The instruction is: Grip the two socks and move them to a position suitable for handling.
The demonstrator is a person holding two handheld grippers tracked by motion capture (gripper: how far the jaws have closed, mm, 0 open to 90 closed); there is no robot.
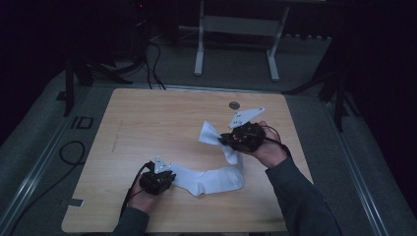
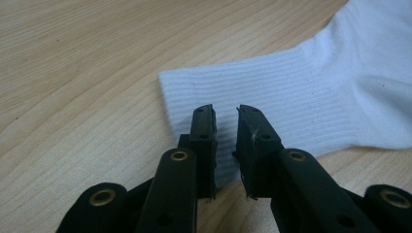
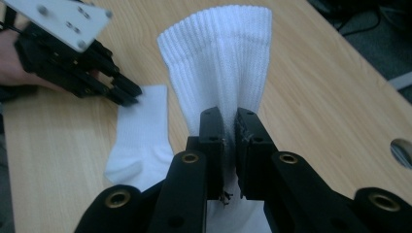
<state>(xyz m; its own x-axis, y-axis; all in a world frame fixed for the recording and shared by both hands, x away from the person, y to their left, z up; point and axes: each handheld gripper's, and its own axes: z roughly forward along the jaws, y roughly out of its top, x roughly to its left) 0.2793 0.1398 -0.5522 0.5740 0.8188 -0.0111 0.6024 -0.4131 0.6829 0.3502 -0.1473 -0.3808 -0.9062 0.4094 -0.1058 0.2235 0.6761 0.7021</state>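
Dimly lit, the wooden table [image 1: 147,123] carries two white socks: one sock [image 1: 209,179] lies flat, its ribbed cuff pinched by the left gripper [image 2: 226,145]. Beside it, the second sock [image 3: 221,63] rises off the table, clamped in the right gripper [image 3: 231,145]. Its lower end is cut off in the right gripper view.

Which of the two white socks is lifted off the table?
The sock pinched in the right gripper: its ribbed cuff stands up. The other sock, by the left gripper, lies flat on the table.
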